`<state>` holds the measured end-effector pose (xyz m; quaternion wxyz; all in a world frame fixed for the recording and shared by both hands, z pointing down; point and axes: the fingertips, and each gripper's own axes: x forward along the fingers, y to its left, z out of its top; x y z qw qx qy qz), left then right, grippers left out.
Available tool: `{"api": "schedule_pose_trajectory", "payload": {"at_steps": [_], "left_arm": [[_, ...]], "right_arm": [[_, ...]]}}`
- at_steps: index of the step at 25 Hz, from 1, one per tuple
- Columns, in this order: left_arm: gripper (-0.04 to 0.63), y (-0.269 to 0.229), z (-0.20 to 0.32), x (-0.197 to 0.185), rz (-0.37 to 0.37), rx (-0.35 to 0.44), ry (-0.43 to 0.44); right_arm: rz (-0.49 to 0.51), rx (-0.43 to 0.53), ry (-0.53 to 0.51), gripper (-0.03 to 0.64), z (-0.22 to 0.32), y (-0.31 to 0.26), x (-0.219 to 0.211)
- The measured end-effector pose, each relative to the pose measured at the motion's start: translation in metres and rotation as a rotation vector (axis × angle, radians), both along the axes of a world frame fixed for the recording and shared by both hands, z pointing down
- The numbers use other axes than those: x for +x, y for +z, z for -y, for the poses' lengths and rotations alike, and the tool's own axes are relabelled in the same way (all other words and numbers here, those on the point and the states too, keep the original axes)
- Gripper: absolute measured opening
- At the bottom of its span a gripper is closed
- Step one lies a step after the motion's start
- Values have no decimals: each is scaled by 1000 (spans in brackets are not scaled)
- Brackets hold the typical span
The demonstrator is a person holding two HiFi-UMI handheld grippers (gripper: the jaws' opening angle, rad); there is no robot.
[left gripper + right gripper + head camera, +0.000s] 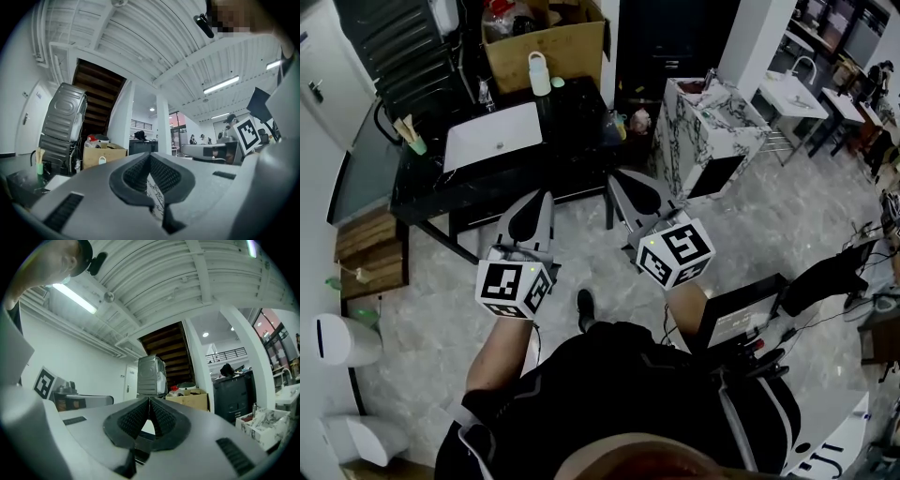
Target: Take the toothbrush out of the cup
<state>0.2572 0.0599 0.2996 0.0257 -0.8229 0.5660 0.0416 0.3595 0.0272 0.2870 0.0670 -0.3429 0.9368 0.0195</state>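
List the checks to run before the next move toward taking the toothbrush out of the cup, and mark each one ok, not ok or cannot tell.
1. Cup in view, upright at the left end of the table: ok.
2. Handles stand up out of the cup, free to grasp: ok.
3. Which handle is the toothbrush: cannot tell, too small.
4. Left gripper open for a grasp: not ok, jaws together with nothing between them.
5. Right gripper open for a grasp: not ok, jaws together with nothing between them.
6. A gripper at the cup: not ok, both are at the table's front side, well apart from the cup.
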Motion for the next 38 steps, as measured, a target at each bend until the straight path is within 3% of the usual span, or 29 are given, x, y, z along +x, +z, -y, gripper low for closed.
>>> {"api": "schedule_pose_trajectory", "payload": {"at_steps": [26,38], "left_arm": [[5,6,170,-64,22,-63,19],[5,12,213,-84,16,-71,29]], "right_arm": [[41,-25,54,23,168,6,-56],[38,-5,66,23,210,5,-74]]}}
